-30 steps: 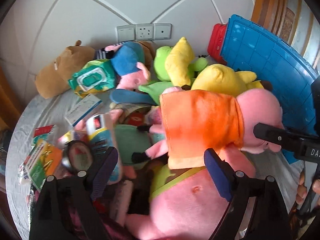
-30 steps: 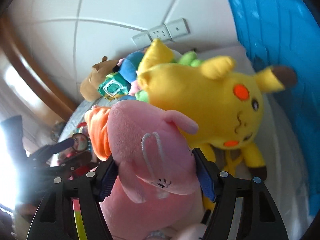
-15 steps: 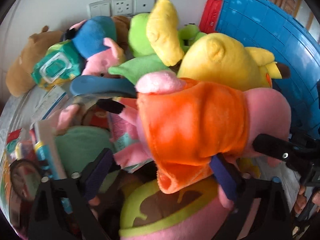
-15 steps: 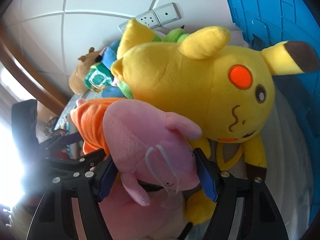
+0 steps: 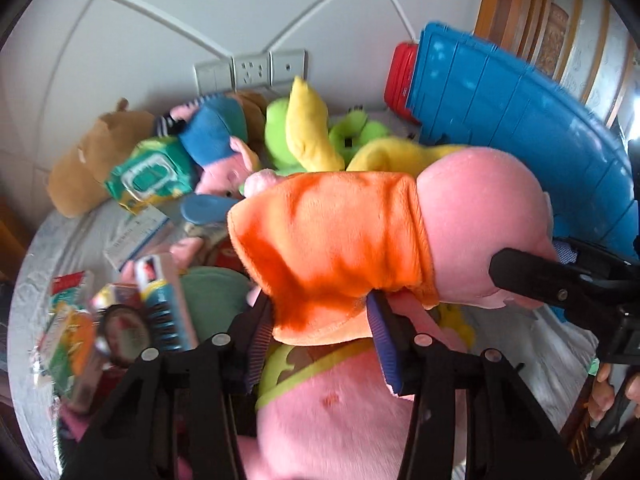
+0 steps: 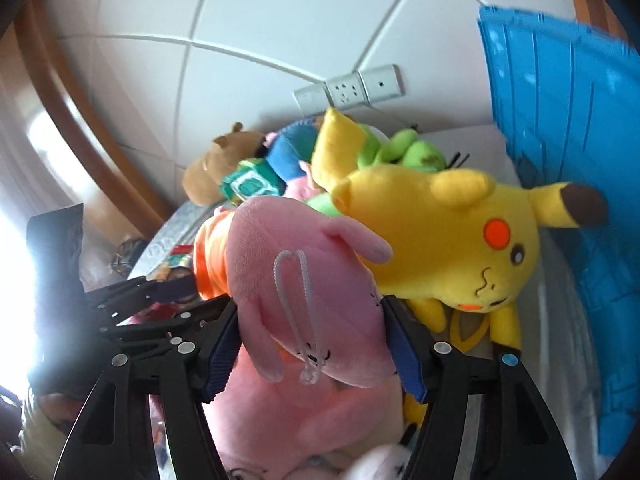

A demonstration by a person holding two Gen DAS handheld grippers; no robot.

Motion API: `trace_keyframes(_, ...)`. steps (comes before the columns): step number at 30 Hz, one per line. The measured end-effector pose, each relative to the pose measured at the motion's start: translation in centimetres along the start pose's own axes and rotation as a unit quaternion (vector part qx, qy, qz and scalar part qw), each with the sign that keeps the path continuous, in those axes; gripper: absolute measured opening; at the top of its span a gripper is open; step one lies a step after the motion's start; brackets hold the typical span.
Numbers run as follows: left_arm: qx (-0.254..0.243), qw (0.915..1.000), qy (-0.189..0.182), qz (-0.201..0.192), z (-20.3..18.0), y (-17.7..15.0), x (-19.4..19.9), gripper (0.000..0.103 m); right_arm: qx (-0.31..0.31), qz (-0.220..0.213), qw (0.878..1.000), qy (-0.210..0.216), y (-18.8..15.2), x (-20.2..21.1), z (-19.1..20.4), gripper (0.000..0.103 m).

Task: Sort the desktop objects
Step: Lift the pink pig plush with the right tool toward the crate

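While your right gripper [image 6: 312, 344] clamps the head of the pink pig plush [image 6: 304, 288], your left gripper [image 5: 320, 336] pinches the hem of its orange dress [image 5: 332, 248], so the toy hangs between both above the cluttered bench [image 5: 532, 344]. Just beside its head lies a yellow Pikachu plush [image 6: 440, 232], with a blue plastic crate [image 6: 568, 160] to the right. Below sits a larger pink plush [image 5: 332, 412]. A green wet-wipes pack [image 5: 152, 176] rests near the brown plush [image 5: 88, 164].

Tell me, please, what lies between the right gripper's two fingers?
The pink head of the pig plush, clamped by the right gripper, in the right wrist view.
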State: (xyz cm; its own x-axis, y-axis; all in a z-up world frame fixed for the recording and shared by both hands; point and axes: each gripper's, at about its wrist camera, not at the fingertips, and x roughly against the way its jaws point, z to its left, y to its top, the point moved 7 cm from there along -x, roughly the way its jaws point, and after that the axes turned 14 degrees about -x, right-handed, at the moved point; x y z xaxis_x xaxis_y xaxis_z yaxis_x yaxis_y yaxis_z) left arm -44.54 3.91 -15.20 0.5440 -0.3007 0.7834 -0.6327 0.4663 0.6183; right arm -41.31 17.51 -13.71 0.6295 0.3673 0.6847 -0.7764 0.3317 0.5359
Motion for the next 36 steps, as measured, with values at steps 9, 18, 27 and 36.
trace_keyframes(9, -0.009, 0.9998, 0.003, -0.015, -1.3, -0.3, 5.3, 0.046, 0.005, -0.018, 1.0, -0.002, -1.2, 4.6, 2.7, 0.066)
trace_keyframes(18, -0.021, 0.9992, 0.003, -0.035, -2.7, -0.8, 9.2, 0.046, 0.015, -0.043, 0.999, -0.007, -2.5, 8.5, 4.6, 0.066)
trace_keyframes(27, -0.046, 0.9968, 0.003, -0.066, -4.6, 0.5, 13.2, 0.046, 0.02, -0.079, 0.997, -0.01, -3.1, 12.7, 6.5, 0.066)
trace_keyframes(36, -0.066, 0.9922, -0.005, -0.106, -8.6, 4.5, 16.6, 0.046, 0.024, -0.112, 0.993, -0.001, -1.0, 18.2, 5.8, 0.059)
